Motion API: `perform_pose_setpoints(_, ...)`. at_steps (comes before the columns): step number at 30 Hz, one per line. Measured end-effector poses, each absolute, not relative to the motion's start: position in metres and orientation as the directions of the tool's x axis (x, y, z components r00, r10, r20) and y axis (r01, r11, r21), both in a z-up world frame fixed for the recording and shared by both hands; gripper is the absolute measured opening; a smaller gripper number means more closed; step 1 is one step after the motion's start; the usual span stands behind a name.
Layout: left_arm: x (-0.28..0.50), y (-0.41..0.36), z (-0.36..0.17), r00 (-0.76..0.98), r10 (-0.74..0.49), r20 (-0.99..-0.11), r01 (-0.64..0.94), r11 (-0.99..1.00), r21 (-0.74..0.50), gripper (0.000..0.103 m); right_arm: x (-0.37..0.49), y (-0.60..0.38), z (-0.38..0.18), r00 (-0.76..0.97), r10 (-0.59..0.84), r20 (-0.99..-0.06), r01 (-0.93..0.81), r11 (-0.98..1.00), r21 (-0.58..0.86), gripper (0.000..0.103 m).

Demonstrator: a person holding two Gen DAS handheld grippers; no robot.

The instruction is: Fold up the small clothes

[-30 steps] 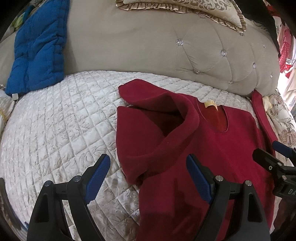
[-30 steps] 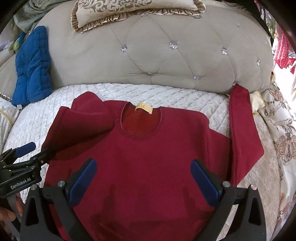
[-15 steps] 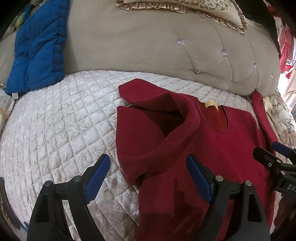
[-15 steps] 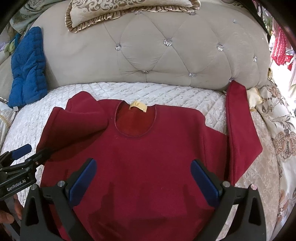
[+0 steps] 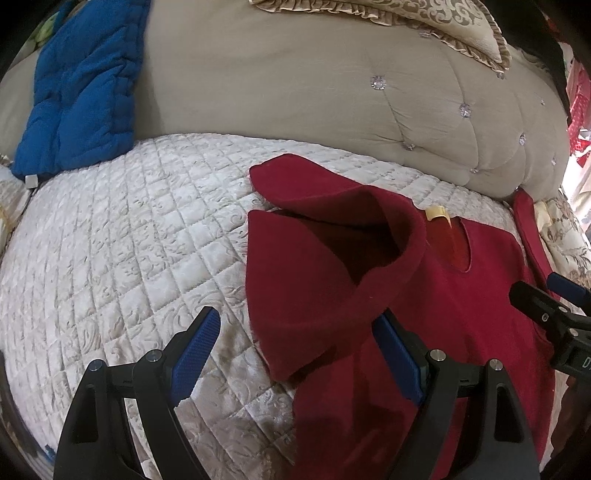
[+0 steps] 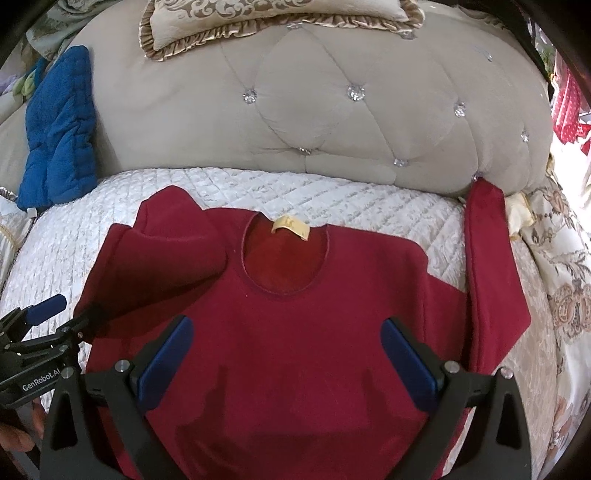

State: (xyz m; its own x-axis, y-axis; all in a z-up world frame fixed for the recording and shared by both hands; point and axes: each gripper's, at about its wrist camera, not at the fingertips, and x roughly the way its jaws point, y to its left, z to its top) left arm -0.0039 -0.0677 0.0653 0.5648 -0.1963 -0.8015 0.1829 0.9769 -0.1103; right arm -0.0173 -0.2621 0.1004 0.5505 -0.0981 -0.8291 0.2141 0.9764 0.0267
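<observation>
**Both grippers empty above a half-folded red sweater**

Left gripper [image 5: 295, 354]: jaws spread wide, holding nothing. It hangs over the sweater's left edge, one blue pad [image 5: 194, 354] above the quilted bedspread [image 5: 122, 236], the other above red cloth.

Right gripper [image 6: 282, 360]: jaws likewise wide apart and empty, poised over the lower middle of the sweater body.

Red sweater [image 6: 295, 332]: lies flat on the bedspread, neckline toward the tufted headboard [image 6: 332, 122], yellow neck label [image 6: 290, 225] showing. The left sleeve [image 5: 314, 280] is turned in over the chest, but loosely — it stands up in an open loop instead of lying flat. The right sleeve [image 6: 487, 273] is not yet folded; it runs out from the sweater, its cuff touching the headboard.

Risks, as judged:
- The looped left sleeve may spring back or crease if the body is folded over it before it is pressed flat.
- A pinch taken over the body could gather both layers, or the bedspread beneath, and drag the whole garment askew.
- The right cuff may catch against the headboard when drawn in.

Surroundings: a blue padded garment [image 6: 59, 129] leans on the headboard, well left of the sweater; a frilled cushion [image 6: 280, 22] sits on top of the headboard. Neither stands in the way — the bedspread beside the sweater is bare.
</observation>
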Motion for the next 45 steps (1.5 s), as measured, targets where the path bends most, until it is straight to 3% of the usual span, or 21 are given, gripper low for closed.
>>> perform_pose_setpoints(14, 0.003, -0.061, 0.053, 0.552, -0.208, -0.807, 0.180, 0.975, -0.129, 0.066, 0.020, -0.237, 0.117, 0.576, -0.054, -0.815, 0.135, 0.990, 0.030, 0.103)
perform_pose_setpoints(22, 0.012, -0.045, 0.039, 0.530, -0.261, -0.806, 0.167, 0.965, -0.203, 0.066, 0.079, -0.195, 0.125, 0.564, 0.070, -0.823, -0.044, 0.998, 0.055, 0.103)
perform_pose_setpoints(30, 0.017, -0.034, 0.029, 0.504, -0.327, -0.799, 0.151, 0.945, -0.291, 0.066, 0.151, -0.112, 0.087, 0.425, -0.048, -0.904, -0.292, 0.938, -0.187, 0.101)
perform_pose_setpoints(32, 0.018, -0.033, 0.028, 0.501, -0.336, -0.798, 0.149, 0.941, -0.303, 0.066, 0.160, -0.102, 0.070, 0.385, -0.089, -0.918, -0.327, 0.918, -0.226, 0.089)
perform_pose_setpoints(33, 0.018, -0.034, 0.029, 0.503, -0.335, -0.797, 0.151, 0.942, -0.301, 0.066, 0.166, -0.100, 0.057, 0.357, -0.115, -0.927, -0.333, 0.911, -0.241, 0.064)
perform_pose_setpoints(34, 0.019, -0.034, 0.029, 0.506, -0.331, -0.797, 0.154, 0.943, -0.293, 0.066, 0.169, -0.103, 0.049, 0.326, -0.117, -0.938, -0.321, 0.920, -0.226, 0.026)
perform_pose_setpoints(35, 0.019, -0.034, 0.029, 0.509, -0.327, -0.796, 0.159, 0.945, -0.286, 0.066, 0.170, -0.109, 0.045, 0.308, -0.099, -0.946, -0.297, 0.935, -0.195, 0.011)
perform_pose_setpoints(39, 0.018, -0.034, 0.029, 0.512, -0.328, -0.794, 0.168, 0.945, -0.281, 0.066, 0.138, -0.162, 0.076, 0.425, 0.086, -0.901, -0.122, 0.992, 0.037, 0.008)
perform_pose_setpoints(45, 0.011, -0.038, 0.032, 0.526, -0.285, -0.802, 0.173, 0.958, -0.227, 0.066, 0.016, -0.268, 0.120, 0.651, 0.070, -0.756, 0.155, 0.963, 0.222, 0.006)
